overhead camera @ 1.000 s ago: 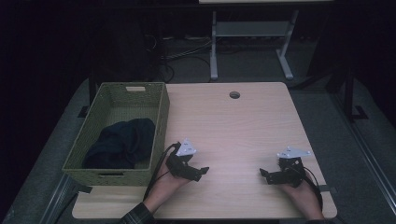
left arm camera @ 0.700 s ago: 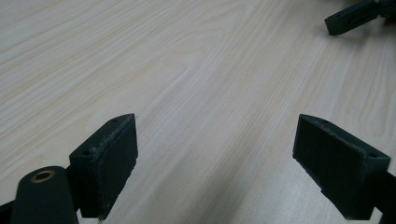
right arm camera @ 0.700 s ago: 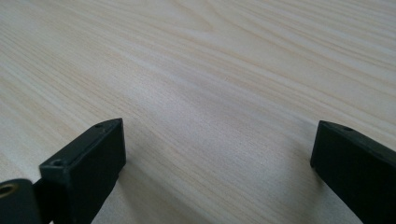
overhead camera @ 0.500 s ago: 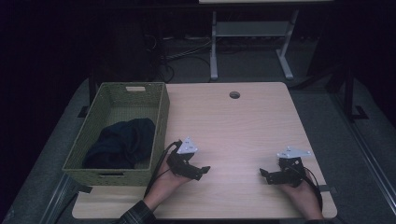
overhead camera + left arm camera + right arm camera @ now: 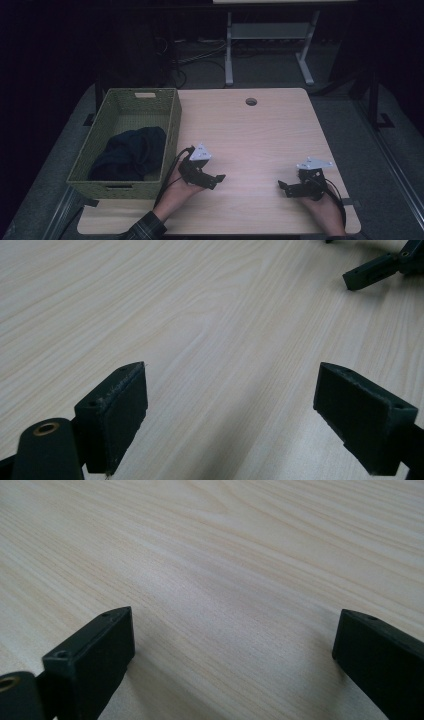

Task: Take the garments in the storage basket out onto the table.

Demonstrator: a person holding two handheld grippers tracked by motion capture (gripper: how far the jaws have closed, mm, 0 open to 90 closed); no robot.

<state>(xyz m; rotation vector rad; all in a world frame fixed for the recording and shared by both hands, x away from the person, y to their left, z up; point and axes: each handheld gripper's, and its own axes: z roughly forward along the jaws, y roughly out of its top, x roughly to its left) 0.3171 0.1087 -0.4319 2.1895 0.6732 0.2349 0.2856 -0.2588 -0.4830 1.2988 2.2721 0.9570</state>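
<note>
Resting on the surface [image 5: 260,130], left claw [image 5: 216,178] and right claw [image 5: 283,186] (both spread, empty): reach left claw first toward basket [image 5: 170,120] cloth [image 5: 131,152].

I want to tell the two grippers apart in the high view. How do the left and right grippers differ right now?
The left gripper lies beside the green basket and points right; the right gripper sits near the table's right edge and points left, toward it. The left one lies slightly farther up the table. Both rest low over bare wood, jaws open, holding nothing.
</note>
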